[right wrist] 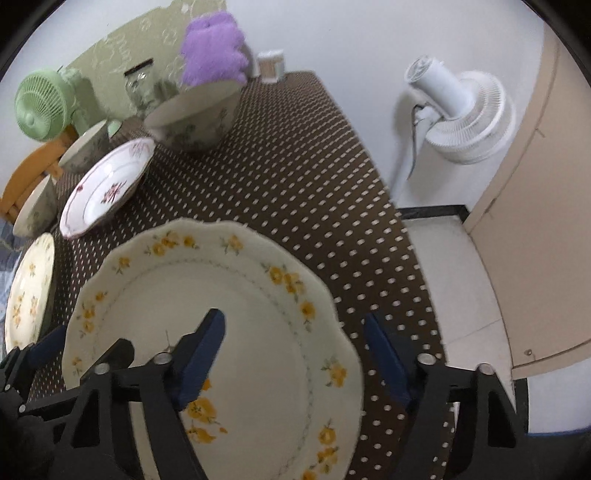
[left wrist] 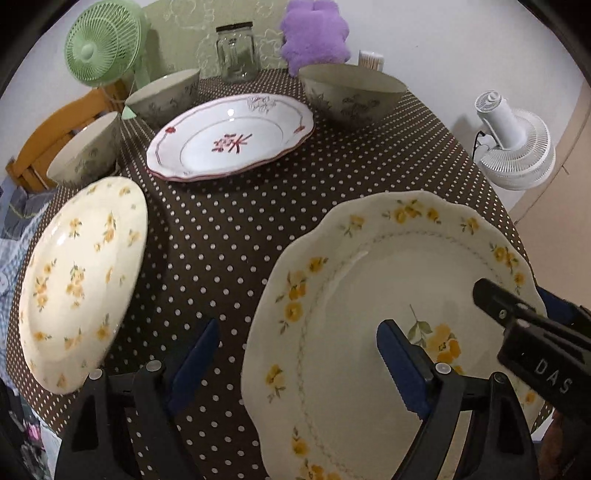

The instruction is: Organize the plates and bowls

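A large cream plate with yellow flowers (left wrist: 369,295) (right wrist: 236,306) lies at the table's near right. My left gripper (left wrist: 295,354) is open, its jaws astride the plate's left rim. My right gripper (right wrist: 295,350) is open, its jaws astride the plate's right rim; it also shows in the left wrist view (left wrist: 517,317). A second yellow-flowered plate (left wrist: 85,273) (right wrist: 29,295) lies at the near left. A white plate with red flowers (left wrist: 232,136) (right wrist: 107,184) sits mid-table. Three patterned bowls stand behind: left (left wrist: 88,151), middle (left wrist: 166,96), right (left wrist: 354,92) (right wrist: 195,114).
A glass jar (left wrist: 236,51), a purple plush toy (left wrist: 314,33), a toothpick holder (left wrist: 371,59) and a green fan (left wrist: 103,44) stand at the back. A white fan (right wrist: 461,110) stands on the floor right of the table edge. A wooden chair (left wrist: 48,136) is at left.
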